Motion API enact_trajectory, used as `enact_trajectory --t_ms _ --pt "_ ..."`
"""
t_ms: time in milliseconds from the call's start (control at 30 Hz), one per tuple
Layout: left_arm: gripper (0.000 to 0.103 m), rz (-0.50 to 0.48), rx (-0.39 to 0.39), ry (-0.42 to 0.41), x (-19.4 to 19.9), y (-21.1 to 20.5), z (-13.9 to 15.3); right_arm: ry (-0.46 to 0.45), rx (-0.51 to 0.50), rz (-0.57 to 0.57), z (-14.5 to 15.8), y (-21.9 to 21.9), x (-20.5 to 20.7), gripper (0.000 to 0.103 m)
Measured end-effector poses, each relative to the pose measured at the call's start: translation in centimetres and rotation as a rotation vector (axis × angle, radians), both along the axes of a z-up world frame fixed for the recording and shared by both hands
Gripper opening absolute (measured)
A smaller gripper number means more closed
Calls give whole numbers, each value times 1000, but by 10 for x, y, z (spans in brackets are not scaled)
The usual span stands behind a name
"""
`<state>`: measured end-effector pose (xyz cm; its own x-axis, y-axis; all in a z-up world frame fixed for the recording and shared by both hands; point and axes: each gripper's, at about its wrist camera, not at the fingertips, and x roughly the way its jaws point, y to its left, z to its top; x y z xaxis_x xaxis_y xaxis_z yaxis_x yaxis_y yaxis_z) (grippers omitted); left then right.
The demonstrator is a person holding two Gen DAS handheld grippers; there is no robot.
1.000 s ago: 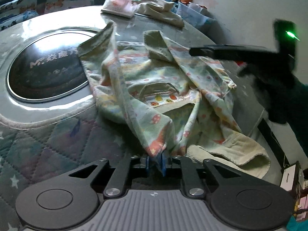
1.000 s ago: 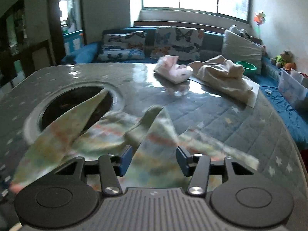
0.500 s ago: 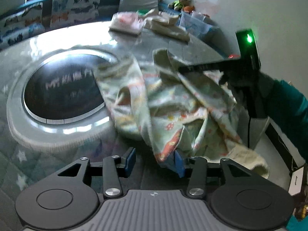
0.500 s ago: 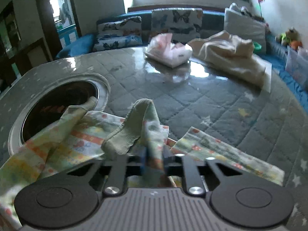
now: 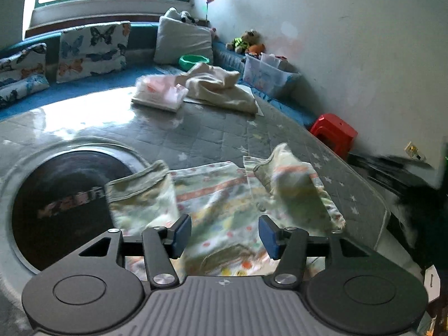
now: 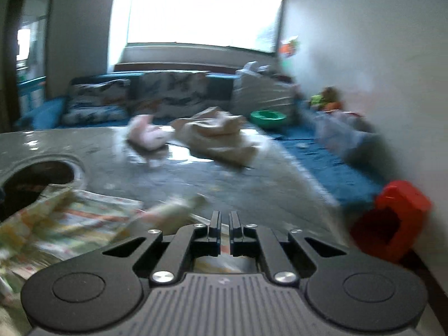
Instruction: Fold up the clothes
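On the quilted grey bench (image 5: 212, 137), just ahead of the left gripper (image 5: 224, 235), a pale printed garment (image 5: 224, 196) lies spread out, its two sleeves folded up and inward, one at the left (image 5: 140, 193) beside the round dark inset (image 5: 64, 204) of the bench top and one at the right (image 5: 294, 184) near the bench edge. The left gripper's jaws stand wide apart over the near part of the garment with nothing between them. In the right wrist view, which is blurred, the same garment sits low and to the left, and the right gripper (image 6: 224, 225) points past it toward the far side of the room; its jaws are drawn almost together with only a thin gap, and I cannot tell whether any cloth is caught in that gap. Farther back on the bench lie a pink folded piece (image 5: 159, 92) and a cream heap of cloth (image 5: 221, 89), touching each other. Beyond them is a blue couch (image 5: 84, 89) with butterfly cushions (image 5: 92, 50), a green bowl (image 5: 194, 61) and a soft toy (image 5: 246, 42). A red stool (image 5: 334, 131) stands beside the bench against the white wall.
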<state>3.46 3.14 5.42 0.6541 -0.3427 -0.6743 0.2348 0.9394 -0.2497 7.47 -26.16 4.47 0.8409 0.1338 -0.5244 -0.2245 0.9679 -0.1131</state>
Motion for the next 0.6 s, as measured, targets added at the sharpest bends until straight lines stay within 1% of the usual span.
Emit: enact_trajectory --t_ms 67,167,200,233,300,433,500,600 --pt "60 -23 6 19 12 -10 -9 12 -17 -34 -1 -10 -13 5" --pt "63 -33 29 48 29 -21 -25 44 2 -25 -4 -14 -20 13" --pt "63 -27 34 60 35 -23 -30 53 16 -12 -5 -13 -18 21" --pt "63 -14 36 75 40 -22 -35 59 35 1 -6 -10 -15 33" --pt "63 0 34 93 47 -19 -43 77 89 29 -8 -4 -2 46" --pt "63 58 59 117 51 -6 -53 126 215 77 -14 7 31 52" --pt "63 96 69 122 51 2 -54 154 255 88 -19 12 49 56" --pt "63 158 90 122 48 15 -55 217 276 77 -35 23 79 57"
